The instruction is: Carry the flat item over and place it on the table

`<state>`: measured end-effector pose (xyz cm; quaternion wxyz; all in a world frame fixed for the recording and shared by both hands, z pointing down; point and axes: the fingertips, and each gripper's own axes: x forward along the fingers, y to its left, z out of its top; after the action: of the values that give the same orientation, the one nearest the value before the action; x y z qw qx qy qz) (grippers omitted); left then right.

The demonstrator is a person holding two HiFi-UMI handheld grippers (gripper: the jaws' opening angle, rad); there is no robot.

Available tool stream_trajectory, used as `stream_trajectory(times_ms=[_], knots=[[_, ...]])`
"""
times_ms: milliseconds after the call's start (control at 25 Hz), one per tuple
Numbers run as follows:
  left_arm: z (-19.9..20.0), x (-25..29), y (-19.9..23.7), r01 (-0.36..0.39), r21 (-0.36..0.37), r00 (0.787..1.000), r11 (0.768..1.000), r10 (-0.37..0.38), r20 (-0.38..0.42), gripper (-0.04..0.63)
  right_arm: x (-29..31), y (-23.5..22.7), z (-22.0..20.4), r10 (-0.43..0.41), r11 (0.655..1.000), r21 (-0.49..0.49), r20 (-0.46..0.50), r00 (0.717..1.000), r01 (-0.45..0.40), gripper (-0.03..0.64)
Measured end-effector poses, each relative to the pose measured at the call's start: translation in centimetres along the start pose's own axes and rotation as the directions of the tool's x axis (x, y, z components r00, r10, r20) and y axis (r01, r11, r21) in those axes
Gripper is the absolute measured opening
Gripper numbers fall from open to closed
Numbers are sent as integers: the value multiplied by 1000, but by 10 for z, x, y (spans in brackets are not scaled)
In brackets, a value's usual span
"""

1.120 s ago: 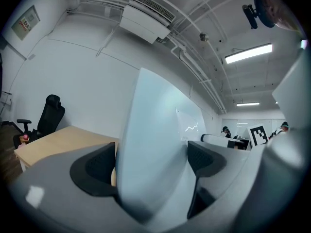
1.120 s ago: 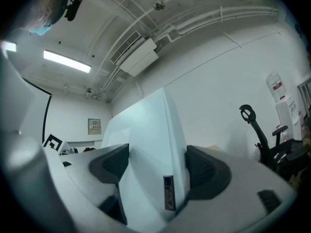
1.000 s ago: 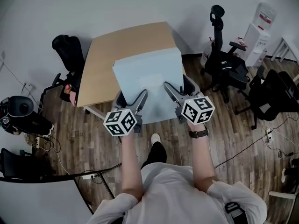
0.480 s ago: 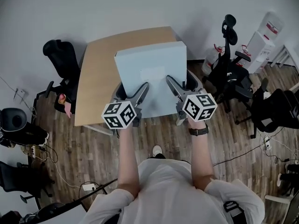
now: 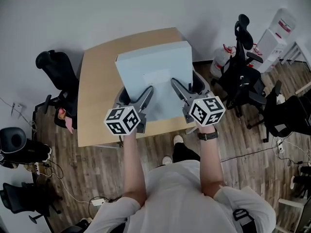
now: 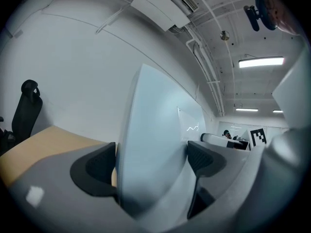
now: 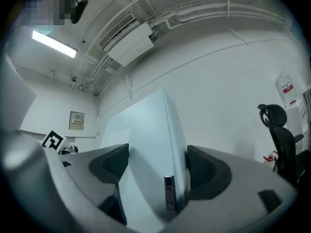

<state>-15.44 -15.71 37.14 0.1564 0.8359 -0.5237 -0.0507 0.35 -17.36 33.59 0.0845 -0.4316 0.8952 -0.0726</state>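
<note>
The left gripper (image 5: 137,97) has its jaws closed on the near edge of the panel (image 5: 155,69), with a pad pressed to each face. The right gripper (image 5: 189,89) clamps the same edge alongside. Both forearms reach forward, parallel. Beyond the fingers, the panel hangs over the table (image 5: 97,91). The print on its pale label (image 5: 156,76) and on its dark edge strip (image 7: 168,192) is unreadable.

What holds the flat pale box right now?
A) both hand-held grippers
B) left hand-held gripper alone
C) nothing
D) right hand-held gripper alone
A: the left hand-held gripper and the right hand-held gripper each clamp the box at its near edge.
</note>
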Motion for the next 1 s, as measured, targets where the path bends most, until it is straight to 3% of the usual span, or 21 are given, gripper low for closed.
stream_trajectory(times_ms=[600, 1000], knots=[[-4, 137, 79, -64, -61, 996, 996, 60, -60, 460, 132, -105, -29, 44, 998, 55, -80, 996, -40, 336], [-36, 194, 133, -118, -113, 980, 987, 98, -171, 460, 192, -152, -82, 57, 986, 165, -178, 982, -27, 336]])
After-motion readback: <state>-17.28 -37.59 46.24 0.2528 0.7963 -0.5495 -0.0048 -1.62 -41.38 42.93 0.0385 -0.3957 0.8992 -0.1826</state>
